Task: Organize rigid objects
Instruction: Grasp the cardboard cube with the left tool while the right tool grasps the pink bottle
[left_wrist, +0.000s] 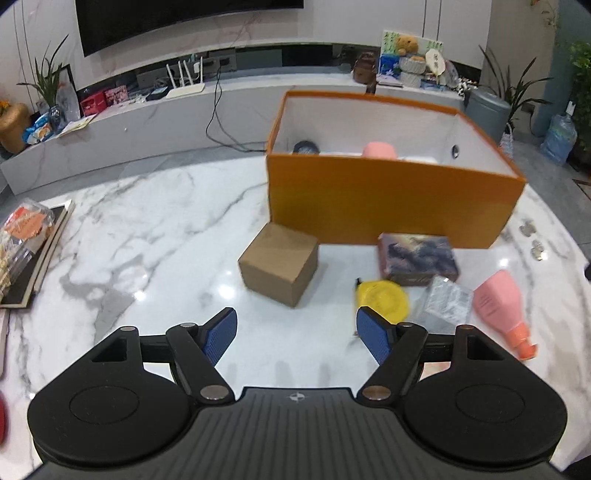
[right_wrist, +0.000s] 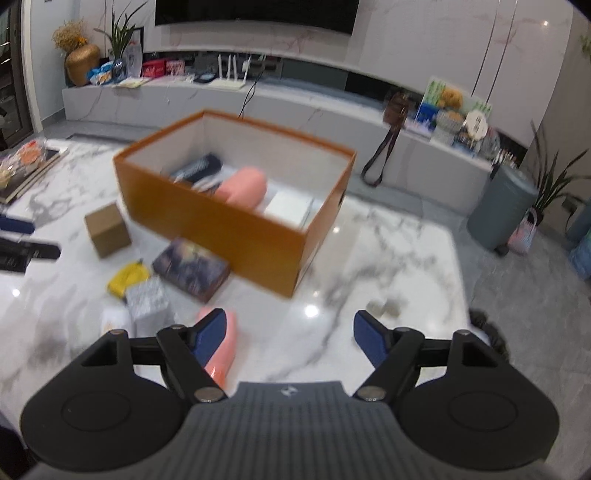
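Observation:
An orange box stands open on the marble table, with a pink cylinder, a dark item and a white flat item inside. In front of it lie a brown cardboard cube, a dark printed box, a yellow round item, a silvery foil block and a pink bottle. My left gripper is open and empty, short of the cardboard cube. My right gripper is open, the pink bottle under its left finger.
A stack of books with a snack bag sits at the table's left edge. Coins lie to the right of the orange box. A low TV console with clutter runs behind the table, and a grey bin stands on the floor.

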